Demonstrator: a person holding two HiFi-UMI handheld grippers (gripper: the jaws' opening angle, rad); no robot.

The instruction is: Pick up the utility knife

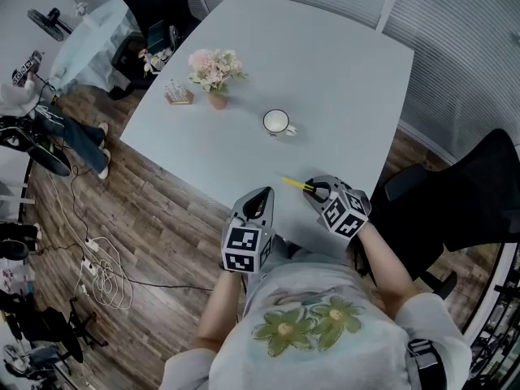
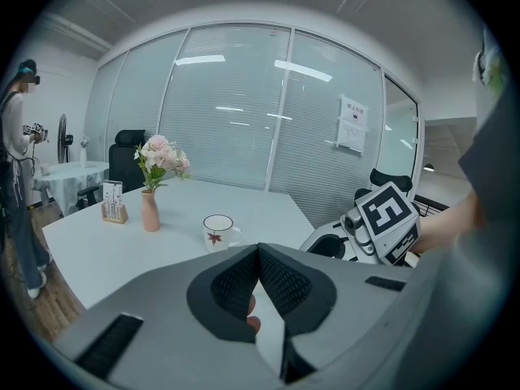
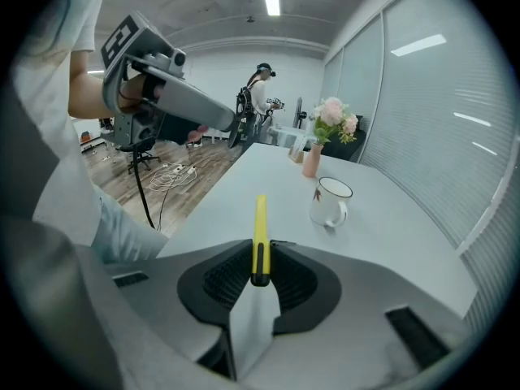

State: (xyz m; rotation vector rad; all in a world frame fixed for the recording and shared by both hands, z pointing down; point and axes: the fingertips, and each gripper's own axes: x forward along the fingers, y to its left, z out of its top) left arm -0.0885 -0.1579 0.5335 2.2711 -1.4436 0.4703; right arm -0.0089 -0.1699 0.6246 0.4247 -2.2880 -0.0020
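From above, the right gripper sits low and centre in the frame with a thin yellow knife poking out of it toward the upper left, over the near edge of the table. Only the right gripper view shows the grip itself: the two dark pads are pinched on the knife's black-backed end, and the yellow body runs straight away from the camera toward the mug.

The left gripper hangs just left of it, tips pointing up the frame. In its own view its pads meet at the tips with nothing between them. That view also catches the right gripper's marker cube at mid right.

Both forearms come up from the bottom of the frame, elbows tucked in.

The mug carries a small red leaf, seen only from the grippers. A sheet hangs on the glass wall, its print too small to read.
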